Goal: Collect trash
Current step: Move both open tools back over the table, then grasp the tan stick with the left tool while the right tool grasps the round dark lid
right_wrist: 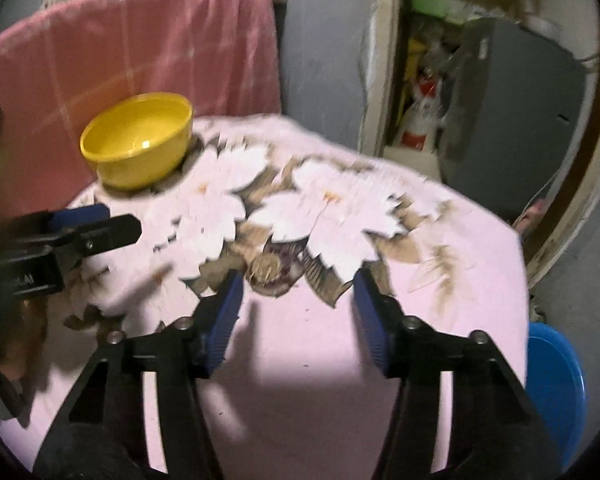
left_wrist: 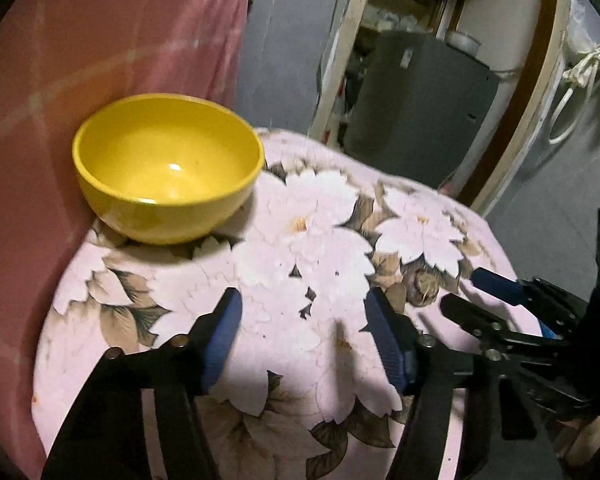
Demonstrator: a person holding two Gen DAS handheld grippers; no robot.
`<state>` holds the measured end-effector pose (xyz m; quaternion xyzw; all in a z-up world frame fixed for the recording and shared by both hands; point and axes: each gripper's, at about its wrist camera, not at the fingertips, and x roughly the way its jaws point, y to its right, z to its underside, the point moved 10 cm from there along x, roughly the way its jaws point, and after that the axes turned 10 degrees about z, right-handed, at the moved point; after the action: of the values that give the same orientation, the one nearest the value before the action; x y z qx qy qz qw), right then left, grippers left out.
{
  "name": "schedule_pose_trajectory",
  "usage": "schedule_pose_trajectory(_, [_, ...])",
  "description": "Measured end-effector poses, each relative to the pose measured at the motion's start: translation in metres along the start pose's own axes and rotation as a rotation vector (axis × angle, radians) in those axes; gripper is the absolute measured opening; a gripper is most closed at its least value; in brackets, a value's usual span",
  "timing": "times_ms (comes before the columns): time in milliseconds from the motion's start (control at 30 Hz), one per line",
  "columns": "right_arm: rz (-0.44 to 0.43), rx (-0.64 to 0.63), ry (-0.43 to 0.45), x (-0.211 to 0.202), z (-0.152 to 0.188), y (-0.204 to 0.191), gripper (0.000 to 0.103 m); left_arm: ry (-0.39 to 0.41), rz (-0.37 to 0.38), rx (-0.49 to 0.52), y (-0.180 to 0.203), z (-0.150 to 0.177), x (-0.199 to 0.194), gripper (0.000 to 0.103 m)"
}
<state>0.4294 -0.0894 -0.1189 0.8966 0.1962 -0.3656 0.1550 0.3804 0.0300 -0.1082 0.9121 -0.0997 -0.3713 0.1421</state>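
1. Left gripper (left_wrist: 302,312): jaws apart, nothing between them, over the floral cloth (left_wrist: 332,208).
2. Right gripper (right_wrist: 298,296): jaws apart, grasping nothing, beside the left.
3. Yellow bowl (left_wrist: 168,168): upright at the cloth's far left corner, against pink fabric (left_wrist: 100,40).
4. Blue tub (right_wrist: 556,392): below the right edge.
5. Trash: cannot tell.

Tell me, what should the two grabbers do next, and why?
Probably move the right gripper forward to the brownish clump on the flowered cloth. It looks like the only trash, it lies just past the open fingers, and the yellow bowl looks empty.
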Motion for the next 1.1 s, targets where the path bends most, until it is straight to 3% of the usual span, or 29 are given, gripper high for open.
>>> schedule_pose_trajectory(100, [-0.028,-0.031,-0.055,0.011,0.004,-0.009,0.056,-0.043,0.014,-0.005,0.001,0.005,0.007,0.047])
schedule_pose_trajectory(267, [-0.019,-0.098,-0.074,0.017,0.002,-0.014,0.054,-0.081,0.028,0.001,0.004,0.009,0.013,0.046])
schedule_pose_trajectory(367, [-0.007,-0.135,-0.072,0.02,-0.001,-0.015,0.04,-0.102,0.038,0.011,0.007,0.01,0.016,0.045])
schedule_pose_trajectory(467, [-0.012,-0.14,-0.07,0.018,0.0,-0.014,0.039,-0.119,0.058,0.029,0.013,0.011,0.019,0.045])
schedule_pose_trajectory(867, [0.008,0.051,-0.053,0.0,0.013,0.034,0.038,-0.199,0.109,0.131,0.053,0.007,0.051,0.045])
schedule_pose_trajectory(933, [0.009,0.079,-0.049,-0.004,0.017,0.041,0.038,-0.205,0.091,0.151,0.056,0.005,0.055,0.04])
schedule_pose_trajectory(967, [0.008,0.097,-0.046,-0.007,0.019,0.044,0.038,-0.216,0.082,0.161,0.059,0.005,0.059,0.024])
schedule_pose_trajectory(1000, [0.009,0.111,-0.041,-0.008,0.02,0.046,0.038,-0.224,0.076,0.166,0.06,0.005,0.063,0.015])
schedule_pose_trajectory(1100, [0.017,0.157,-0.014,-0.019,0.025,0.056,0.038,-0.213,0.079,0.17,0.067,0.005,0.066,0.015])
